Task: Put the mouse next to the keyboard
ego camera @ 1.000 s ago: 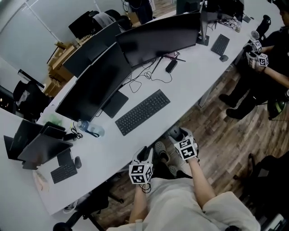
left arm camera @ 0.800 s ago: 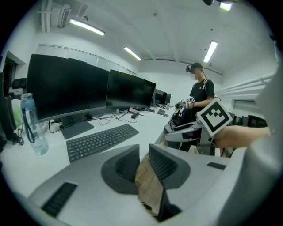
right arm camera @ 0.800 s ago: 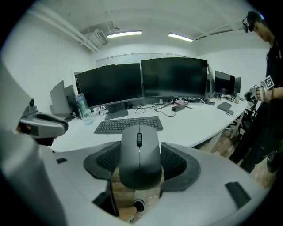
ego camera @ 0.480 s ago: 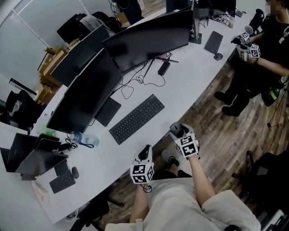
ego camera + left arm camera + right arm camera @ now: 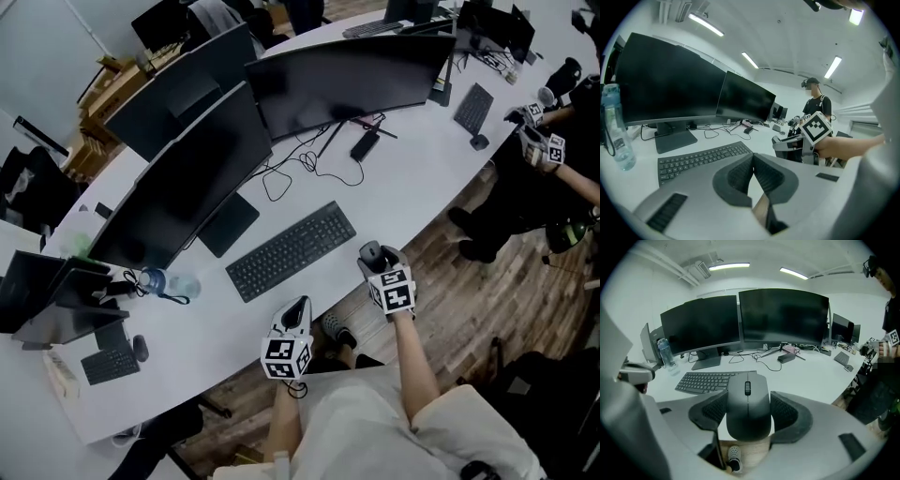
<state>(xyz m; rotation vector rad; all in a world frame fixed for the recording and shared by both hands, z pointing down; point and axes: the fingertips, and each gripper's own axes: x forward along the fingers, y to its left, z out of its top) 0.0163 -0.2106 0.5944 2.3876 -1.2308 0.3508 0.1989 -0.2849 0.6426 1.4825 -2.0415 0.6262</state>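
The mouse [image 5: 747,399] sits clamped between the jaws of our right gripper [image 5: 748,416]. Its long axis runs straight along the gripper, wheel end forward. The keyboard [image 5: 711,379] lies ahead and to the left on the table [image 5: 811,376]. The bare spot past its right end is nearly dead ahead. Our left gripper [image 5: 753,176], jaws together on nothing, hangs off to the left.

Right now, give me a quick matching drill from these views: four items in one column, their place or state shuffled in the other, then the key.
1. mouse
2. keyboard
3. left gripper
4. water bottle

A. upright beside the left monitor
B. shut, nothing between its jaws
C. gripped between the right gripper's jaws
D. flat on the desk, touched by neither gripper

Pairs: 1-C, 2-D, 3-B, 4-A. The left gripper's jaws have just been closing, on nothing.
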